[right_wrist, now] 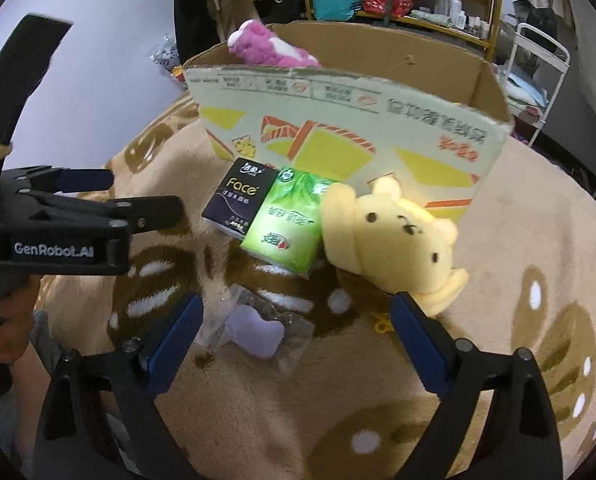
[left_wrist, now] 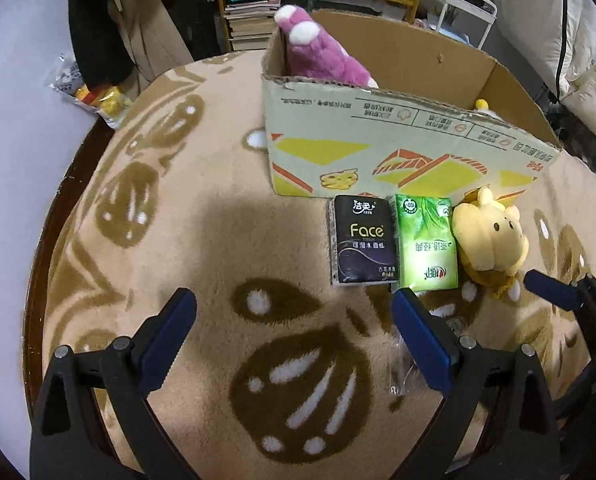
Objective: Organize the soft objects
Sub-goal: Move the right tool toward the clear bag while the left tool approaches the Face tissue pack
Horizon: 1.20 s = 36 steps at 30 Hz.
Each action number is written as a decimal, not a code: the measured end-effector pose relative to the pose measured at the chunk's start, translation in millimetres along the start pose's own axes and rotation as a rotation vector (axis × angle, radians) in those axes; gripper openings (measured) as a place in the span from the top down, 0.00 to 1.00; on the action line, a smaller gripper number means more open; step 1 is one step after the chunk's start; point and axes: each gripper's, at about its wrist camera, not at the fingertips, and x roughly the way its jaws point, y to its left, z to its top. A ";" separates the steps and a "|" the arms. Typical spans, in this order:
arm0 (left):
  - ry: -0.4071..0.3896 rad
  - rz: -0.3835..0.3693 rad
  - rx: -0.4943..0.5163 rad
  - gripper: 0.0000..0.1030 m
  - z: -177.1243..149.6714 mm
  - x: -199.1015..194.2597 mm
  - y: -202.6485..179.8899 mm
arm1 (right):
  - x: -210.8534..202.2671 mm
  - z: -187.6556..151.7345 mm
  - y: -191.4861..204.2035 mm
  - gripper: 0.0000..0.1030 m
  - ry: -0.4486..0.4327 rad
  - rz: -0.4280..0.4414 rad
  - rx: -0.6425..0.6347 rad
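The blanket (left_wrist: 202,216), beige with brown bear faces, covers the whole table, and everything I work with lies on it. At the far side stands the open cardboard box (left_wrist: 377,152). I think it is the place to collect the soft things, because a pink plush toy (left_wrist: 317,56) already leans in its left corner, and something small and yellow shows just above the rim at the right.

In front of the box wall three things lie in a row, touching one another: the yellow plush bear (right_wrist: 393,236), the green tissue pack (right_wrist: 288,228) and the black tissue pack (right_wrist: 238,200). I suppose they are lined up close to the box so that each needs only a short lift over the wall.

Nearer to me lies a clear plastic bag with a small purple soft thing (right_wrist: 254,330) inside. It is the smallest item.

My right gripper (right_wrist: 296,336) has its jaws wide apart and holds nothing. The purple item lies between the fingers, closer to the left one, and the right fingertip is just beside the lower edge of the bear. So either could be my next pick.

My left gripper (left_wrist: 294,328) is also spread wide and empty, over bare blanket to the left of the tissue packs.
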 end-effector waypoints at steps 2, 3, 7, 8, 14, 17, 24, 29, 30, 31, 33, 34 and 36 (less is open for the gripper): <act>0.007 -0.005 0.008 0.06 4.2 4.7 -2.4 | 4.7 0.6 3.5 0.08 0.002 0.008 -0.012; 0.010 -0.008 0.015 0.06 6.0 6.0 -3.9 | 6.9 0.9 5.3 0.10 0.004 0.011 -0.015; 0.030 -0.023 0.069 0.06 15.6 17.1 -12.6 | 16.9 1.3 11.5 0.10 0.012 0.026 -0.021; 0.038 -0.026 0.073 0.06 16.9 20.9 -13.6 | 19.7 1.0 13.1 0.10 0.014 0.027 -0.024; 0.097 -0.049 0.073 0.06 19.6 46.1 -14.8 | 41.4 -1.6 18.0 0.10 0.073 0.053 -0.032; 0.115 -0.036 0.069 0.06 21.6 56.1 -14.4 | 53.7 -3.2 19.8 0.10 0.114 0.065 -0.030; 0.122 -0.093 0.062 0.06 25.6 64.9 -16.4 | 71.2 -5.4 34.0 0.10 0.138 0.007 -0.098; 0.140 -0.105 0.067 0.06 29.2 76.4 -17.5 | 77.9 -6.2 45.7 0.10 0.149 -0.031 -0.154; 0.140 -0.101 0.066 0.06 31.2 78.8 -17.2 | 78.3 -5.5 45.3 0.10 0.151 -0.029 -0.152; 0.137 -0.095 0.067 0.06 32.4 80.3 -17.2 | 78.6 -4.7 45.1 0.10 0.153 -0.025 -0.149; 0.134 -0.085 0.070 0.06 33.8 84.3 -18.4 | 78.9 -2.6 42.1 0.10 0.159 -0.019 -0.143; 0.131 -0.080 0.071 0.06 34.7 85.9 -18.6 | 77.0 -3.4 39.7 0.11 0.162 -0.016 -0.142; 0.123 -0.079 0.070 0.07 36.2 87.9 -17.4 | 77.6 -1.7 39.4 0.13 0.167 -0.012 -0.142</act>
